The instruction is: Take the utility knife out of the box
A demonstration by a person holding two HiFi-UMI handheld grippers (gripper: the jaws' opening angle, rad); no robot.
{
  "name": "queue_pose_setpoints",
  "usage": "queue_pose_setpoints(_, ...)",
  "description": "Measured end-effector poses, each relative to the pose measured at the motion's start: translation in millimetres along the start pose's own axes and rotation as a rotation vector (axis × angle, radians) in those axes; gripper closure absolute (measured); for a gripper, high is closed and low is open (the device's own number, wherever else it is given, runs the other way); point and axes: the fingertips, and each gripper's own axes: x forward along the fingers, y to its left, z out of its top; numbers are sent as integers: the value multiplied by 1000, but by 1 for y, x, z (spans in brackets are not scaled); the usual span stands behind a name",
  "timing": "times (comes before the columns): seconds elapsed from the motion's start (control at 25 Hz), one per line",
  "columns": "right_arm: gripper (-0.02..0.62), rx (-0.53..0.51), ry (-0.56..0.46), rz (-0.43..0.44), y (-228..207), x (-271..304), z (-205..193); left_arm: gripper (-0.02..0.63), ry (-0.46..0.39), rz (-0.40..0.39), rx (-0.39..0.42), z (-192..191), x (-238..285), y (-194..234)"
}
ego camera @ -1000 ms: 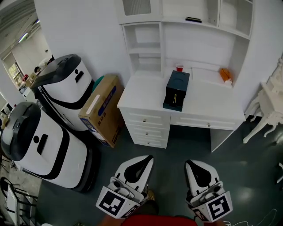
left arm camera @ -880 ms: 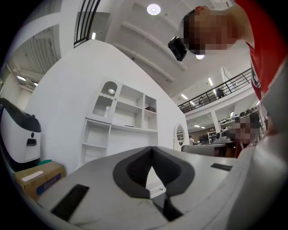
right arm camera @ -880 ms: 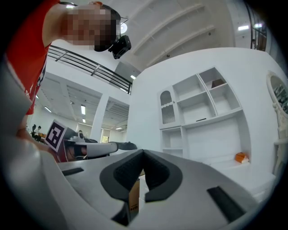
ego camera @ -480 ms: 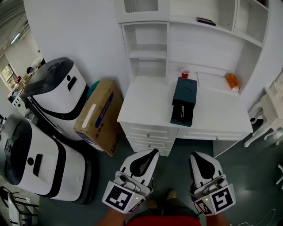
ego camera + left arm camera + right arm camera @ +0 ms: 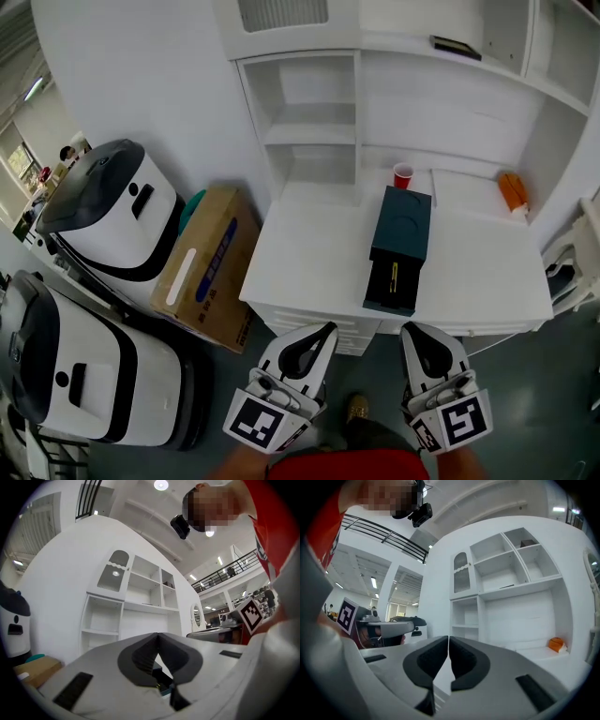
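A dark teal box (image 5: 400,246) lies on the white desk (image 5: 309,253), its near end open. Inside that end lies a slim yellow utility knife (image 5: 393,278). Both grippers hang in front of the desk's edge, short of the box and pointing at it. My left gripper (image 5: 325,329) (image 5: 158,633) is shut and empty; a sliver of the teal box (image 5: 163,689) shows below its tips. On my right gripper (image 5: 411,329) (image 5: 448,638) the jaws are opening, a thin slit shows between the pads, and nothing is in it.
A red cup (image 5: 402,175) stands behind the box and an orange object (image 5: 511,190) lies at the desk's back right. Shelves rise above the desk. A cardboard box (image 5: 204,267) and two white-and-black machines (image 5: 112,220) (image 5: 75,375) stand on the floor at the left.
In the head view the desk and the teal box have come nearer and lower. Both grippers have advanced toward the desk's front edge, side by side.
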Motion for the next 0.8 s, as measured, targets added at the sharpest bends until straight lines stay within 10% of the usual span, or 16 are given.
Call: queue_pose_setpoints(0.8, 555, 53, 239, -150, -83, 101, -56, 583, 128, -69, -27, -55, 94, 60)
